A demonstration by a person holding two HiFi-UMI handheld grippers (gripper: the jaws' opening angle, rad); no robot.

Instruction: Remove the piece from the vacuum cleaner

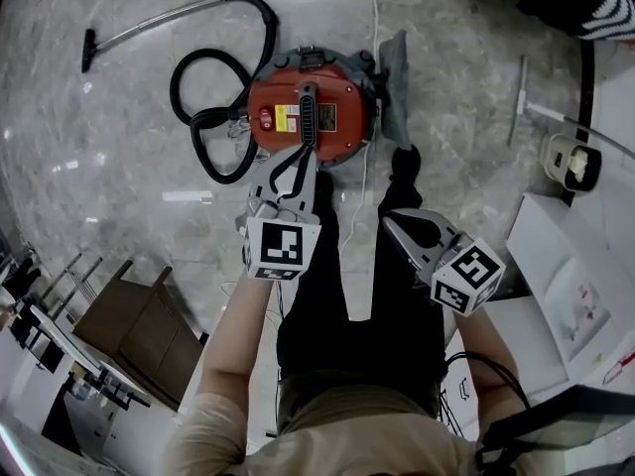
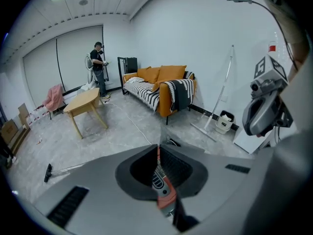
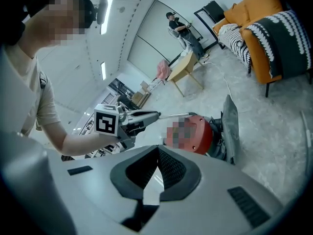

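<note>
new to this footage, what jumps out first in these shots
A red vacuum cleaner sits on the marble floor, top centre of the head view, black hose looped to its left. The left gripper points at its near edge, jaws together; the right gripper hangs lower right, jaws also together.

The left gripper (image 1: 301, 157) is stretched forward on a bare forearm (image 1: 234, 333), its jaws pressed together. The right gripper (image 1: 393, 222) is held further back, jaws likewise together, pointing toward the left.
</note>
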